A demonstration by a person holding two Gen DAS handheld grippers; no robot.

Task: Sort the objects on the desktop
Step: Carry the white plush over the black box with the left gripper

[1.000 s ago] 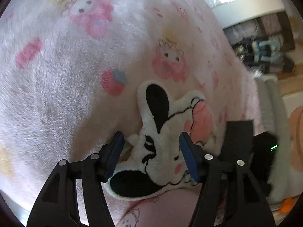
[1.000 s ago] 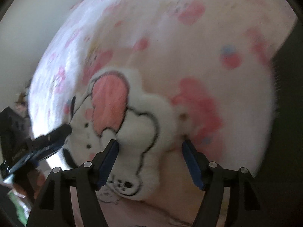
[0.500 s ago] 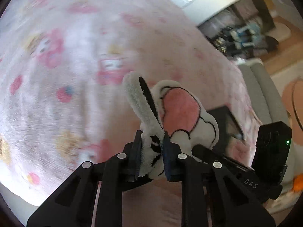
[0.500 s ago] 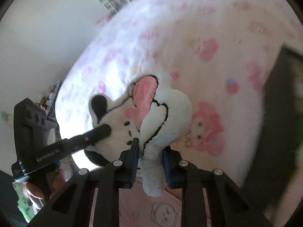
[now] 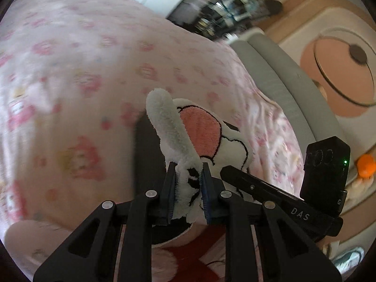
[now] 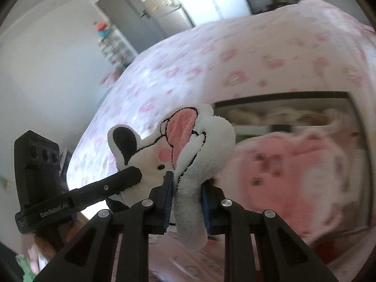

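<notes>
A flat white plush toy (image 5: 199, 138) with black ears and a pink heart patch hangs in the air above the pink bedspread (image 5: 70, 70). My left gripper (image 5: 187, 188) is shut on its lower edge. My right gripper (image 6: 186, 199) is shut on another edge of the same plush toy (image 6: 178, 145). Each gripper shows in the other's view: the right gripper's body (image 5: 282, 195) at lower right, the left gripper's body (image 6: 77, 192) at lower left.
A dark-rimmed box (image 6: 282, 95) holding pink soft things lies on the bed to the right in the right wrist view. A grey padded bed edge (image 5: 277, 77) and a patterned floor mat (image 5: 333, 47) lie beyond. Shelves and a fridge (image 6: 164, 14) stand far off.
Both grippers closed on the plush toy, which lay flat on the bedspread, and lifted it off the bed. The views have tilted up and now show the room and the box.
</notes>
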